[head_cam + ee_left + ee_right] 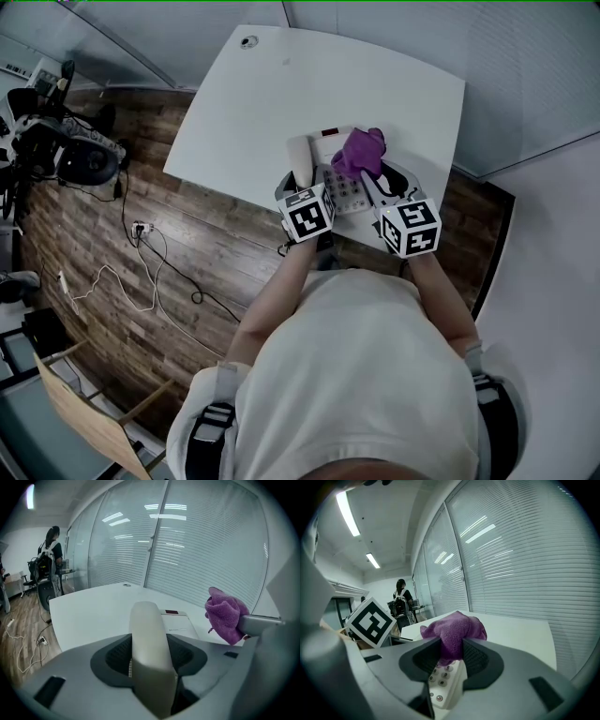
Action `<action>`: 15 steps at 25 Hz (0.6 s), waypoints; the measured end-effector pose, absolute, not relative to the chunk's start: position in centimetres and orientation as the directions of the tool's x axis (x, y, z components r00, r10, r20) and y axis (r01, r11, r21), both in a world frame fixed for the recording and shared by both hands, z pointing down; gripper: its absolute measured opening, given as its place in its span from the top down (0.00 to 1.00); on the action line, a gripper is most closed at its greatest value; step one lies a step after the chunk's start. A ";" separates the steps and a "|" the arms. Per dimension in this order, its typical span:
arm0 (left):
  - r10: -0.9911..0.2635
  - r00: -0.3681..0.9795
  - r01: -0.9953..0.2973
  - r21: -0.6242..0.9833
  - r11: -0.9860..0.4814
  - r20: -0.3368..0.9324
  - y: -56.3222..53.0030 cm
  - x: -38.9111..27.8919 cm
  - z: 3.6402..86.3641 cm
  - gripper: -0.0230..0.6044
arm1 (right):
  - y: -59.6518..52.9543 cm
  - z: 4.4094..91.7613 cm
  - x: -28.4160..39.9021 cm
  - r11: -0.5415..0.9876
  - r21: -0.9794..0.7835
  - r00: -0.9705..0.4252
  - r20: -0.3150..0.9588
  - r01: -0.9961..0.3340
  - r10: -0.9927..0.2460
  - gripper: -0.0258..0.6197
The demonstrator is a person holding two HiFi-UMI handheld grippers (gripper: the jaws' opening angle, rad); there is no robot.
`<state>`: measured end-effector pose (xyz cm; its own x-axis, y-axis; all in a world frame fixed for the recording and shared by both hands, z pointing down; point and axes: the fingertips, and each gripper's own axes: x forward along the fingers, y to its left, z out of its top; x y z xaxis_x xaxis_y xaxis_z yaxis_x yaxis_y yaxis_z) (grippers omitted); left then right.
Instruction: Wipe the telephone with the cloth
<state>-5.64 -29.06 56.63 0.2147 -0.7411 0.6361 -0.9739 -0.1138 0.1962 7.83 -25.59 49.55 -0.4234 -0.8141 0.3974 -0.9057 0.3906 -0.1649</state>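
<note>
The telephone [345, 191] sits at the near edge of the white surface [244, 112]. The left tongs [151, 665] are clenched around the handset [147, 634], which lies along the telephone's left side. The right tongs [449, 657] grasp a bunched purple cloth [454, 627], held just over the telephone's keypad [440, 677].

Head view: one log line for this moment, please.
left hand-held gripper: grips cream plastic handset | right hand-held gripper: holds purple terry cloth over keypad of white telephone
</note>
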 end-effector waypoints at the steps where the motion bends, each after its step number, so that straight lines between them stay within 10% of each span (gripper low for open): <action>1: -0.744 0.225 -0.970 0.213 -0.114 0.629 -28.9 -5.6 56.5 0.60 | -25.5 49.5 7.9 0.392 -0.164 -0.424 0.396 -0.905 -0.814 0.74; 15: -0.778 0.445 -0.832 0.526 -0.177 0.443 -23.9 -4.2 52.3 0.60 | -22.6 47.7 7.9 0.426 -0.146 -0.449 0.358 -0.893 -0.819 0.73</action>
